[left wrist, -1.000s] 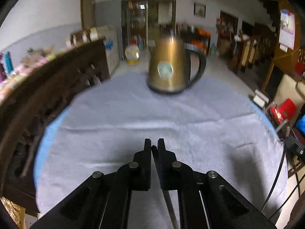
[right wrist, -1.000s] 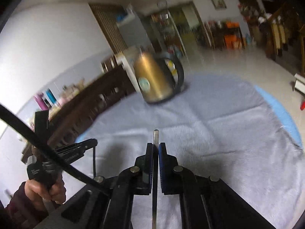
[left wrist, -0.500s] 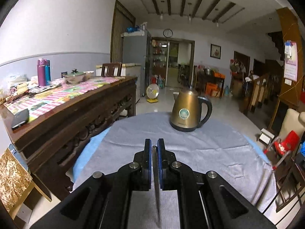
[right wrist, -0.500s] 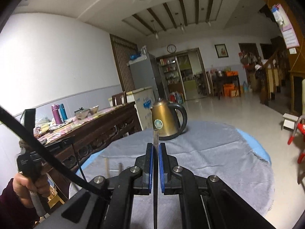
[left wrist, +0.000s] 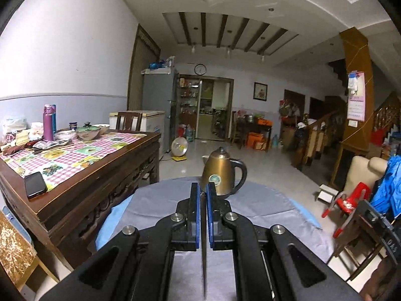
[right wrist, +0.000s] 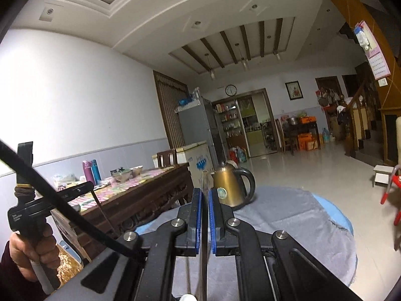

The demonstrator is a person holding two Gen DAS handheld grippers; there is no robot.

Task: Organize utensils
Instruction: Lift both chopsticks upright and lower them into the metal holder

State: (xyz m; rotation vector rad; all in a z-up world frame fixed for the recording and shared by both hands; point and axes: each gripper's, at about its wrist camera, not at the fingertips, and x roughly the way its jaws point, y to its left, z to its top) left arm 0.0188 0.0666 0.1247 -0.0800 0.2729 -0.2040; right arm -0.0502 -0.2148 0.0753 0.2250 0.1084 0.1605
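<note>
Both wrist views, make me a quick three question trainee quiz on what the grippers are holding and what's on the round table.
1. True or false: the left gripper is open and empty.
2. What stands on the grey cloth? A) kettle B) bowl C) fan
3. Fill in: the right gripper is shut on a thin ____ utensil.

Key: 1 false, it is shut on a slim metal blade. 2 A, the brass kettle. 3 metal.

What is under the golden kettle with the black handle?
The golden metal kettle stands on a grey cloth that covers a round blue table. The table's surface under the cloth is hidden.
</note>
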